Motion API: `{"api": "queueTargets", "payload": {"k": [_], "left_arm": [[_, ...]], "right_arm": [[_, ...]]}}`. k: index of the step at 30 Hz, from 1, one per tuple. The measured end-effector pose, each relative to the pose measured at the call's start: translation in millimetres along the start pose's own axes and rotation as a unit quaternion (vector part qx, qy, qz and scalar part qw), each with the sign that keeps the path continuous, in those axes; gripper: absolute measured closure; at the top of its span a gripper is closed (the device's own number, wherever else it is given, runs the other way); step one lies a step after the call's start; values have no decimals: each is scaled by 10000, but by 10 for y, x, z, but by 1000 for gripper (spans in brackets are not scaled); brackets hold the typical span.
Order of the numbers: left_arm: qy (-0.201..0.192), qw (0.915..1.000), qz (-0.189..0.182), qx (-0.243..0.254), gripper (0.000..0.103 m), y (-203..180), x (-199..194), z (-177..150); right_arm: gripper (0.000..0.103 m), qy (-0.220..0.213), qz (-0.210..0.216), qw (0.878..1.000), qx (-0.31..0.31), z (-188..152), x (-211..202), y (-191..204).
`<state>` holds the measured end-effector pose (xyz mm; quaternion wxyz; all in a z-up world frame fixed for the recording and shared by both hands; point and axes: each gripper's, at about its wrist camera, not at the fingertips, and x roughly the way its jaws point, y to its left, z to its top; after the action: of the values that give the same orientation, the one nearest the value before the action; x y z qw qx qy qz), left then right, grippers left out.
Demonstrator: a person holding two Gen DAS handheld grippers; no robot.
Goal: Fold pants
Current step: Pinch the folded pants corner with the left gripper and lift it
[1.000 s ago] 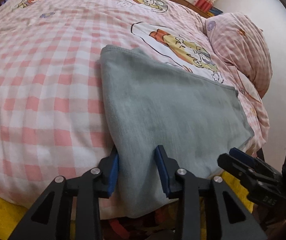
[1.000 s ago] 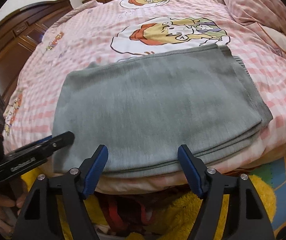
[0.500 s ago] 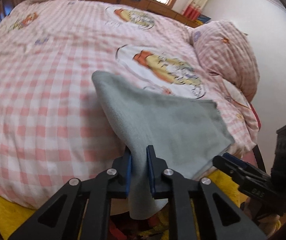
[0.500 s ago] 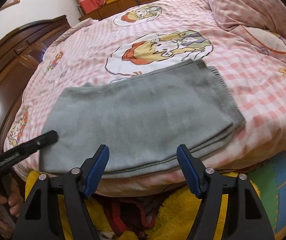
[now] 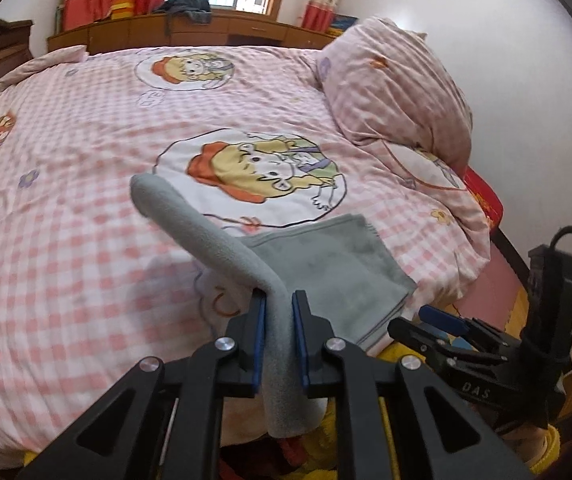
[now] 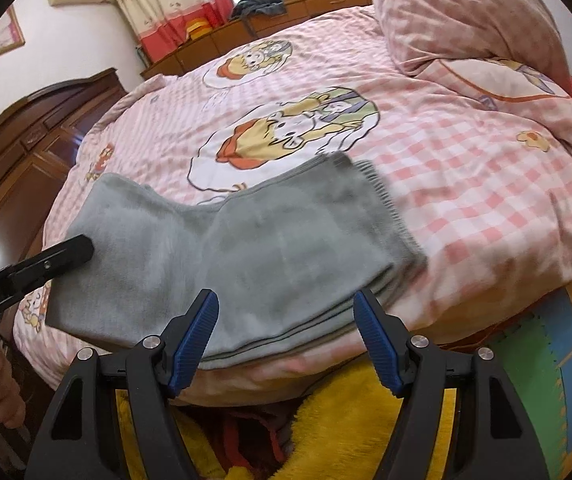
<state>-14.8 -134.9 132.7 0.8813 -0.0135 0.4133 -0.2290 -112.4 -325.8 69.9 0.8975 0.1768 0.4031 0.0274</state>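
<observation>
Here the left gripper (image 5: 278,320) is clamped on one end of the grey pants (image 6: 278,248), and that end is raised off the quilt (image 5: 66,240) in a curved flap, while the other end lies flat by the quilt's near edge, just below the cartoon print (image 5: 258,176). The right gripper (image 6: 286,320) hangs with its jaws wide apart and nothing between them, just short of the flat part's near hem.

The step in hand looks like carrying the raised end across onto the flat end. To do it well, I would keep the lift low and the cloth taut, so the layers (several show along the near hem) do not slide apart. The free gripper could press the flat part down near the crease. Release should wait until the edges line up, because the soft cloth sags and may skew.
</observation>
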Motion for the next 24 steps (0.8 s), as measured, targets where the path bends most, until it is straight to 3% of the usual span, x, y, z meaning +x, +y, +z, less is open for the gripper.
{"api": "queueTargets", "payload": {"k": [10,20,24], "left_arm": [[206,9987,-258,397,90,-421,315,105],[714,9953,-413,500,90,-655,969,73],[920,9944,-461,254,78,-627,1095,42]], "right_arm": [[31,-138,-157,9994,293,37,-109,-308],[31,-89,-257,9988,403,19,-92,-455],[31,-63,-299,9986,427,23,-74,-499]]}}
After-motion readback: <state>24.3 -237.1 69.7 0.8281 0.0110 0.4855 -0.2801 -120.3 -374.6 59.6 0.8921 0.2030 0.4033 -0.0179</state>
